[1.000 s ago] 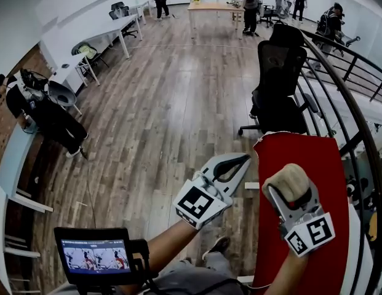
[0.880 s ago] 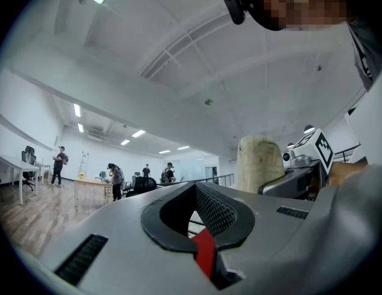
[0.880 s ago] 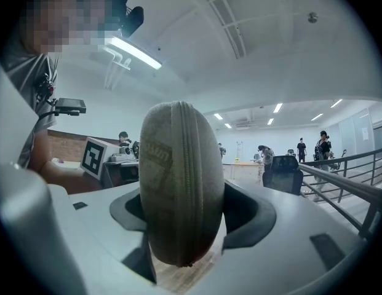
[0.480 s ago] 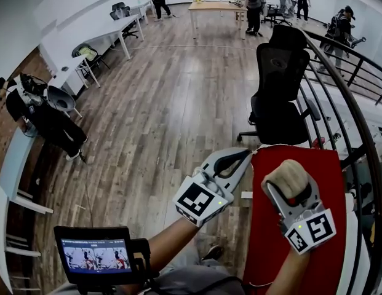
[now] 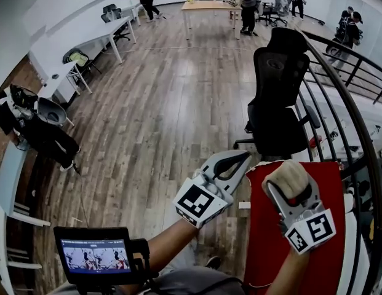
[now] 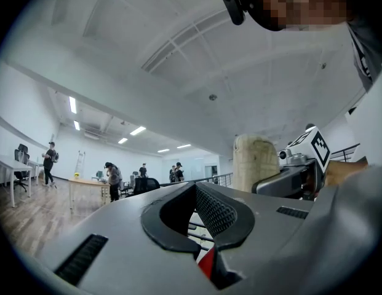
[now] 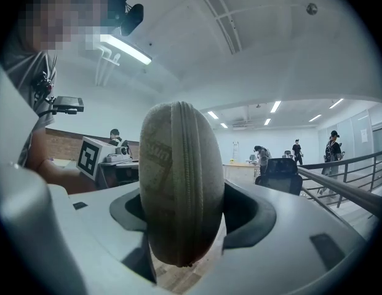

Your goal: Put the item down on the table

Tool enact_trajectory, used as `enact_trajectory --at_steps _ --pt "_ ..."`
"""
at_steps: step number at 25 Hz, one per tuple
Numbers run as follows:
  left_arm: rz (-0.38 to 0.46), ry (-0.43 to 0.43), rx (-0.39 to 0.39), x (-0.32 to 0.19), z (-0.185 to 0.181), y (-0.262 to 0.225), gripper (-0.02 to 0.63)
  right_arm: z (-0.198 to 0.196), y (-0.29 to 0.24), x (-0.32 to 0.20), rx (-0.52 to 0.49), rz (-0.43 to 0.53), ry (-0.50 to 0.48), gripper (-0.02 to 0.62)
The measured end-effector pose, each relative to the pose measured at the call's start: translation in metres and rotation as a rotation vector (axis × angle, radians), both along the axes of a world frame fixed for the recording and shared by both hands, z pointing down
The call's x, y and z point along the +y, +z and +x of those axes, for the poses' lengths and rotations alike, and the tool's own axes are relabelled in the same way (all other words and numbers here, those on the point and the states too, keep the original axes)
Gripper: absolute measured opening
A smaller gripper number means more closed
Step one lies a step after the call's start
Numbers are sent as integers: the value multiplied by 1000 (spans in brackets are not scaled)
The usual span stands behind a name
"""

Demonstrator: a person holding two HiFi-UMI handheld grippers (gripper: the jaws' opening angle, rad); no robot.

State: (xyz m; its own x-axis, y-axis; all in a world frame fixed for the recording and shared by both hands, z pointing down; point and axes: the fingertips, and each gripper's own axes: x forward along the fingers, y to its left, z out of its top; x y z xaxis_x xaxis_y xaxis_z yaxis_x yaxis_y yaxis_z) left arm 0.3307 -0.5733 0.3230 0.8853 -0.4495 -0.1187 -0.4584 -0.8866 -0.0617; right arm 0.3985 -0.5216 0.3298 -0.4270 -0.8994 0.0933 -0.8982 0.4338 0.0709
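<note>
A beige zippered case (image 7: 178,183) is pinched between the jaws of the right gripper (image 5: 290,190), above the red table (image 5: 270,244) at near right; the left gripper (image 5: 230,162), just left, is pressed together on nothing.

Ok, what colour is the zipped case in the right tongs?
The case is plain beige fabric; the right gripper view shows it best.

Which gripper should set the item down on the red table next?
Right: the right gripper clamps the beige zippered oval case over the red table; the left gripper is shut, empty.
</note>
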Motion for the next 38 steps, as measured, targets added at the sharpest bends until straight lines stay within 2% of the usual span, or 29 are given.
enact_trajectory --at_steps 10,20,28,38 --pt "-12 95 0 -172 19 -8 2 14 -3 -167 -17 -14 100 290" --pt "-14 183 10 -293 38 -17 2 31 -13 -291 -7 -22 182 290" --pt "-28 179 -11 -380 103 8 2 96 12 -380 -26 -32 179 290" --pt "-41 129 -30 -476 185 25 2 181 38 -470 -44 -67 161 290"
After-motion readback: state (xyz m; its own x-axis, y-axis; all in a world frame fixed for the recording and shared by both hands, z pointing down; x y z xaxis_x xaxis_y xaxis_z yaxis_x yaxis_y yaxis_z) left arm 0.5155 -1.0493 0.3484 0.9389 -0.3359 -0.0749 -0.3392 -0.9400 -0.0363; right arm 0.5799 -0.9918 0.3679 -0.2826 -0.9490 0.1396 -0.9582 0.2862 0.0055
